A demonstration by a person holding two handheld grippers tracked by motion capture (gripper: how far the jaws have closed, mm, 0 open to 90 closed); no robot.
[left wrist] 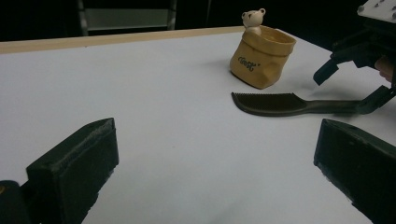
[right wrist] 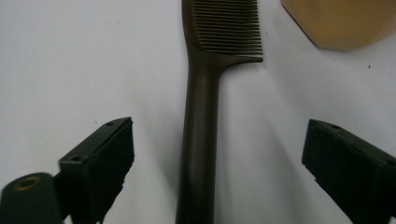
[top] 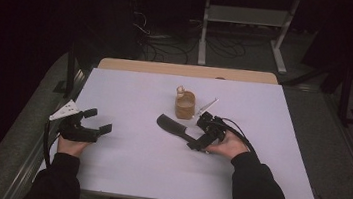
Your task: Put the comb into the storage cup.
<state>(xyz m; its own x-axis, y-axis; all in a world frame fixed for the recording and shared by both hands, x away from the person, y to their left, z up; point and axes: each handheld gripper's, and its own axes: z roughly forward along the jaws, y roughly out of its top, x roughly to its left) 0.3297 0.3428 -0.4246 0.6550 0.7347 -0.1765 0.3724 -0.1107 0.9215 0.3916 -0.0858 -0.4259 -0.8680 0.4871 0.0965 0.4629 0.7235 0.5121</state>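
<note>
The left gripper [top: 92, 121] rests on the white desk [top: 132, 165], fingers wide with nothing between them. The right gripper [right wrist: 215, 163] has its fingers wide on both sides of the comb [right wrist: 201, 140] handle, not squeezing it. The comb lies flat near the bear cup [top: 185, 104].

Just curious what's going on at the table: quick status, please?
Right gripper open, jaws astride the comb handle, not pinching. Left gripper open, idle on the table. Comb flat beside the bear pouch. Nothing in the way.
</note>
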